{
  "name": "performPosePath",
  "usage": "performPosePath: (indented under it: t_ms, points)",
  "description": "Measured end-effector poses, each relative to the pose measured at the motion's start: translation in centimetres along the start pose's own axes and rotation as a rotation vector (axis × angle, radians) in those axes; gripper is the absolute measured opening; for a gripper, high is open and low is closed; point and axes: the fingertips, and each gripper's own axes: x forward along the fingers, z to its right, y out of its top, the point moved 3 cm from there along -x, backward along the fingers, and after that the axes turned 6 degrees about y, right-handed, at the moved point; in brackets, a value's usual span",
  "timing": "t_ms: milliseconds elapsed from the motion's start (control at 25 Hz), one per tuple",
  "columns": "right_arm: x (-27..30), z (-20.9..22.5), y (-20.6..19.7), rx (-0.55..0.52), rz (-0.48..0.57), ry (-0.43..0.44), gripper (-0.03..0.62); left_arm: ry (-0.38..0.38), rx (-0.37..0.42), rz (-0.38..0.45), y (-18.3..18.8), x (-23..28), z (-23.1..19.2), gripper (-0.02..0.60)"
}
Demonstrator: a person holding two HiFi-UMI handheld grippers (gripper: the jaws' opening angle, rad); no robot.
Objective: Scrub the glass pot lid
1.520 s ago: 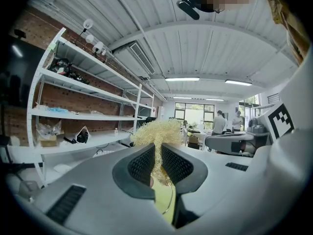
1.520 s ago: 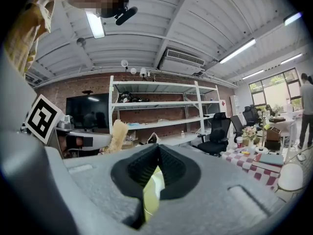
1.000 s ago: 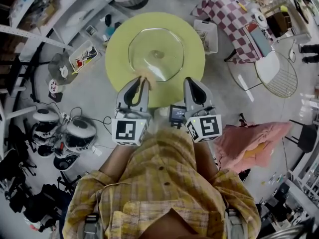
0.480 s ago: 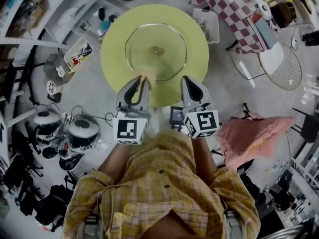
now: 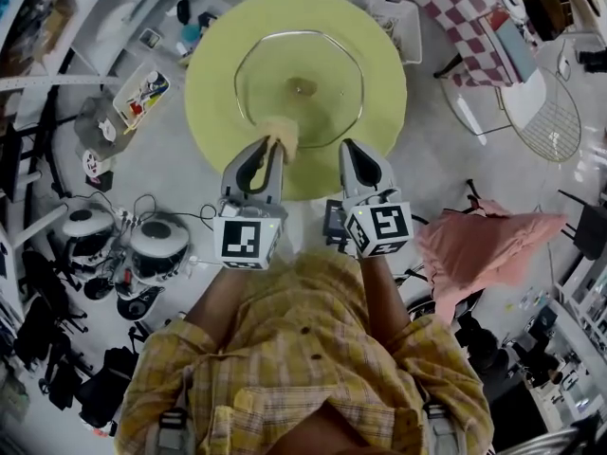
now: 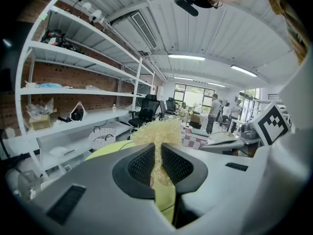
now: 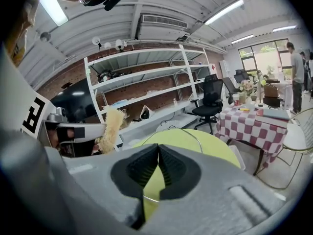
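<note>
**Loose lid could skate under the scrubber**

Nearest the person, two tools were counted. The left tool was clamped on the single straw-coloured scrubber, whose tuft stood out past the jaws in the middle of the head view. The right tool had its jaws pressed together on nothing. Beyond them, in the upper middle of the frame, one glass pot lid lay knob-up on one round green desk. The scrubber was at the lid's near rim, though contact could not be told. Nothing steadied the lid, so a hard push would likely slide it toward the desk's far edge. The thin pinch might also let the scrubber twist free.
</note>
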Motion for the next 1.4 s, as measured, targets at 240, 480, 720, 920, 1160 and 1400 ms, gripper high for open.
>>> performPosePath:
  t_ms: [240, 480, 720, 920, 1160, 1400]
  points:
    - [1.4, 0.9, -2.6, 0.07, -0.067, -0.015, 0.083, -0.019, 0.004, -0.031, -1.2, 1.0, -0.4, 0.041]
    - [2.2, 3.3, -6.0, 0.162, -0.145, -0.085, 0.083, -0.033, 0.003, -0.053, -2.6, 2.3, -0.3, 0.041]
    - [2.7, 4.4, -9.1, 0.262, -0.218, -0.13, 0.083, -0.033, -0.006, -0.09, -4.4, 3.3, -0.6, 0.041]
    - [3.1, 5.3, -11.1, 0.333, -0.258, -0.169, 0.083, -0.044, -0.014, -0.103, -5.0, 3.9, -0.5, 0.041]
    - [4.2, 6.4, -13.0, 0.412, -0.288, -0.178, 0.083, -0.05, -0.013, -0.116, -5.6, 4.5, -0.7, 0.041]
    - [5.2, 7.7, -15.1, 0.47, -0.317, -0.185, 0.083, -0.053, -0.01, -0.133, -6.3, 5.3, -0.7, 0.041]
